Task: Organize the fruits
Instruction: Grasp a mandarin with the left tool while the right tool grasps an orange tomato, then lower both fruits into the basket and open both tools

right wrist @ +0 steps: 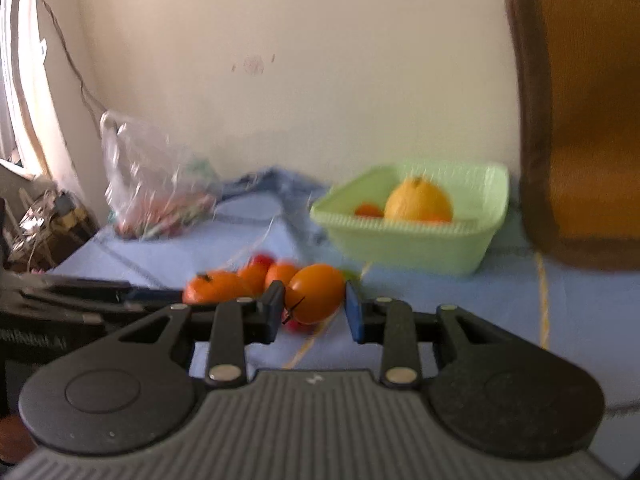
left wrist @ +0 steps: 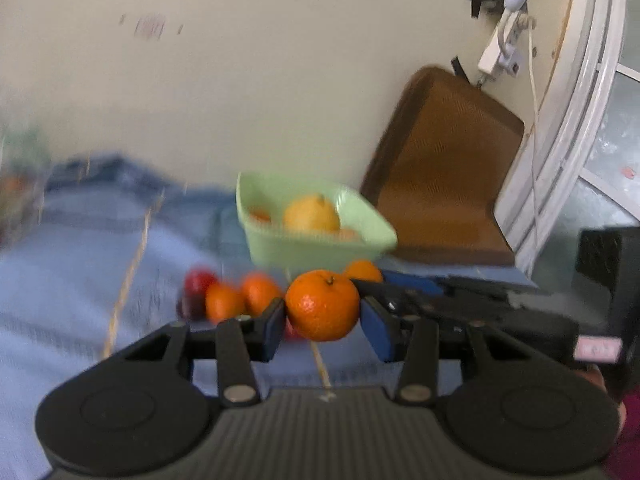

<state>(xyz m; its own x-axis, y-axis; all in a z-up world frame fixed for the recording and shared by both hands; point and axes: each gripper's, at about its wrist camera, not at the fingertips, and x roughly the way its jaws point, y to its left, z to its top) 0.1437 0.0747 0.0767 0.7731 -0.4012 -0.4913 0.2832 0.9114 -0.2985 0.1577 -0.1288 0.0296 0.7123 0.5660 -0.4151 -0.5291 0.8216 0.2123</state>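
My left gripper [left wrist: 323, 312] is shut on a mandarin [left wrist: 323, 300] with a stem; both blue pads press its sides. My right gripper [right wrist: 314, 300] is shut on another orange [right wrist: 316, 292]. The two grippers sit side by side over a small pile of oranges [left wrist: 240, 298] and a red fruit [left wrist: 199, 280] on the blue cloth [left wrist: 80, 280]. Behind the pile stands a light green basket [left wrist: 320, 252] [right wrist: 408, 248] that holds a large yellow fruit [right wrist: 418, 200] and small oranges. The left gripper's arm shows at the left edge of the right wrist view.
A clear plastic bag [right wrist: 152, 184] of produce lies at the back left by the wall. A brown seat-like thing [right wrist: 580, 120] leans against the wall right of the basket. A window frame [left wrist: 580, 120] and a hanging power strip [left wrist: 500, 44] are further right.
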